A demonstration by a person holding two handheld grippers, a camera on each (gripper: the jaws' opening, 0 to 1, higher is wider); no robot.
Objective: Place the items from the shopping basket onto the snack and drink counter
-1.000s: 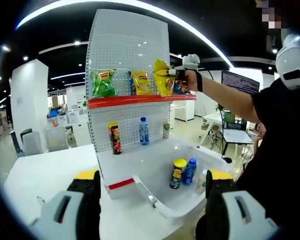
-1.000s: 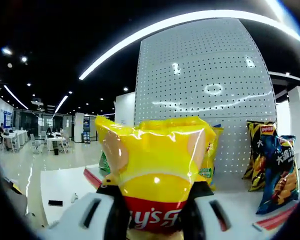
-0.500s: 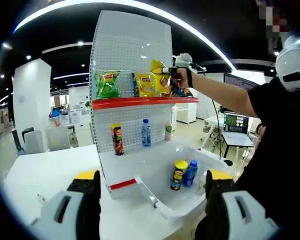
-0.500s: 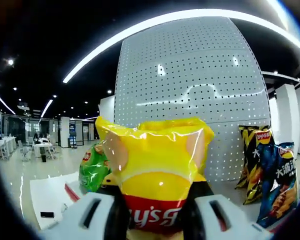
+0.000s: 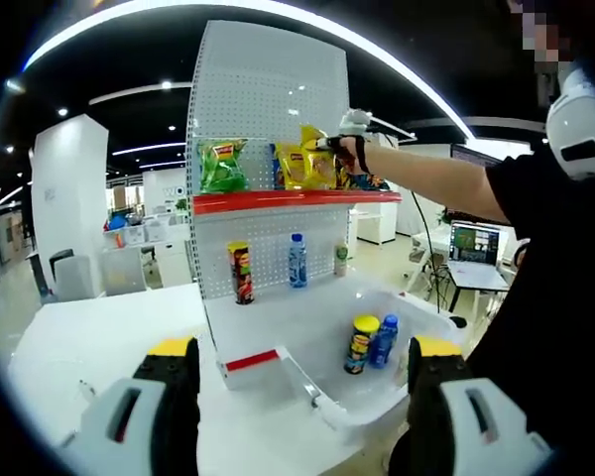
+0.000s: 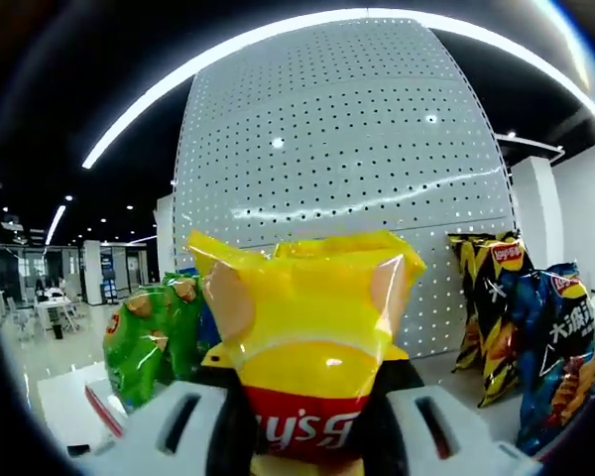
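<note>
My right gripper [image 6: 310,415] is shut on a yellow Lay's chip bag [image 6: 312,327], held upright just in front of the white pegboard [image 6: 347,178]. In the left gripper view a person's hand holds that right gripper [image 5: 353,125] with the yellow bag [image 5: 318,159] over the red-edged top shelf [image 5: 297,201]. My left gripper [image 5: 305,349] is open and low, above the white basket [image 5: 329,407]. In the basket stand a yellow-lidded can [image 5: 361,343] and a blue bottle [image 5: 385,339].
The top shelf holds a green chip bag [image 6: 144,342], a second yellow bag [image 5: 289,167], a yellow-black bag [image 6: 486,302] and a blue bag [image 6: 560,362]. On the lower shelf stand a chip can [image 5: 240,273], a water bottle [image 5: 297,260] and a small cup [image 5: 340,260].
The right gripper has carried the yellow bag closer to the pegboard and leftward along the top shelf, so the green bag now shows beside it. The left gripper's jaws stay as before.
</note>
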